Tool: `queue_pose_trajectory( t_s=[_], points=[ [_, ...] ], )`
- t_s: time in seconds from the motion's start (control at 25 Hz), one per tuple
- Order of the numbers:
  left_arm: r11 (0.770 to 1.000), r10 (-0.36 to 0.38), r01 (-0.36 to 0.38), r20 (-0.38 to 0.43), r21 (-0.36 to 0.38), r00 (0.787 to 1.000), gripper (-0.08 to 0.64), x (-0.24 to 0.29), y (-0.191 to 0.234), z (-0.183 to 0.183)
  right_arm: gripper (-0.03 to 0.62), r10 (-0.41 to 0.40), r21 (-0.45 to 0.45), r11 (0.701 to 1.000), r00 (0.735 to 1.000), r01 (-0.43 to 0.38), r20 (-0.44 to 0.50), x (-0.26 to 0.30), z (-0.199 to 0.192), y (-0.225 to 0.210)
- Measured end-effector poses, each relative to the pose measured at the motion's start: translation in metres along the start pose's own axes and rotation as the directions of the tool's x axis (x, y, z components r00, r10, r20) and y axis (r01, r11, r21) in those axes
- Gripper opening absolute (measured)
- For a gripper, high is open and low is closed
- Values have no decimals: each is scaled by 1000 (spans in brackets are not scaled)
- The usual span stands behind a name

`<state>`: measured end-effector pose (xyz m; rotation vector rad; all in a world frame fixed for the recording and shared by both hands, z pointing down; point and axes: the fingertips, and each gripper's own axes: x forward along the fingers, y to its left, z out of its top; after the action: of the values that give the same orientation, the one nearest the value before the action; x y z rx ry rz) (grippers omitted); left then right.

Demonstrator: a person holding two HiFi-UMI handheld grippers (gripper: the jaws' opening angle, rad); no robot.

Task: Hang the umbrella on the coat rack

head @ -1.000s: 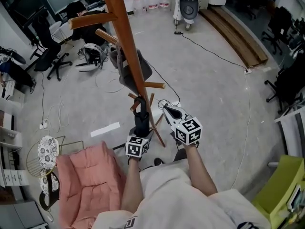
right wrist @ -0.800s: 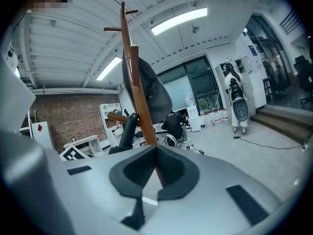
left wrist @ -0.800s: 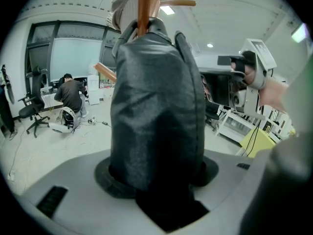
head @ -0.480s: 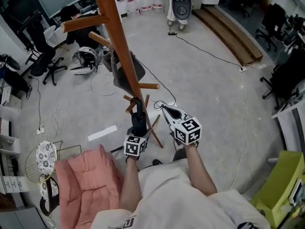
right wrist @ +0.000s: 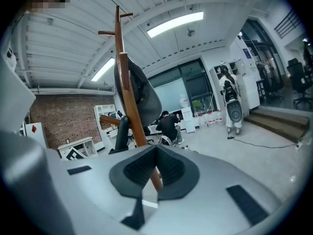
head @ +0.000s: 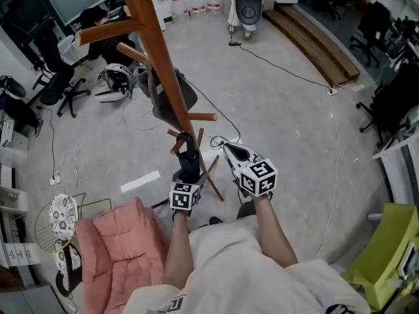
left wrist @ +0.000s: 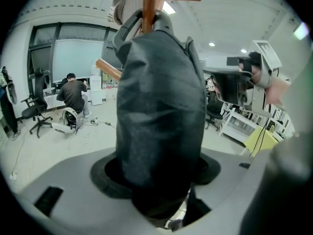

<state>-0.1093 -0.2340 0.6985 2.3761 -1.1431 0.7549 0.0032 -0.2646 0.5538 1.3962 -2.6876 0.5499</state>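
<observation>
The wooden coat rack (head: 157, 51) slants up through the head view. A folded black umbrella (head: 191, 163) hangs against its pole, with the curved handle (head: 186, 138) hooked over a low peg. My left gripper (head: 191, 175) is below the rack with its jaws around the umbrella's body; they are opening, and the umbrella (left wrist: 161, 106) still fills the gap. In the left gripper view the handle wraps the pole (left wrist: 152, 4). My right gripper (head: 227, 150) hovers just right of the umbrella, shut and empty. Its own view shows the rack (right wrist: 128, 97) beyond the closed pads (right wrist: 156, 153).
A grey garment (head: 171, 97) hangs higher on the rack. A pink cushioned chair (head: 121, 247) stands at lower left and a green chair (head: 386, 254) at lower right. Cables cross the floor. A person (head: 108, 15) sits at a far desk, and a white machine (head: 247, 5) stands at the back.
Both grippers have stayed beside the rack with the umbrella on its peg. Only the head view has drifted a little.
</observation>
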Motion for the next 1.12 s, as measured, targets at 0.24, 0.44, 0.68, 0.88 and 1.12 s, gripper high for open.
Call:
queue_pose_trajectory(
  t_s=[0.24, 0.44, 0.68, 0.88, 1.12],
  points=[
    [1000, -3, 3, -5, -10, 1000, 296, 3, 2, 2, 5, -11, 6, 1000, 1000, 11, 4, -3, 1, -6],
    [1000, -8, 8, -10, -5, 1000, 297, 6, 3, 2, 3, -31, 24, 999, 1000, 31, -2, -6, -4, -16],
    [1000, -2, 2, -12, 1, 1000, 304, 15, 9, 5, 5, -37, 35, 999, 999, 38, -16, 0, -11, -23],
    [1000, 10, -10, -17, 11, 1000, 305, 20, 14, 4, 5, -41, 34, 999, 999, 41, -12, 3, -10, -26],
    [999, 34, -34, 7, -11, 999, 349, 22, 19, 12, 3, -33, 23, 999, 999, 34, -34, 6, -12, -23]
  ],
)
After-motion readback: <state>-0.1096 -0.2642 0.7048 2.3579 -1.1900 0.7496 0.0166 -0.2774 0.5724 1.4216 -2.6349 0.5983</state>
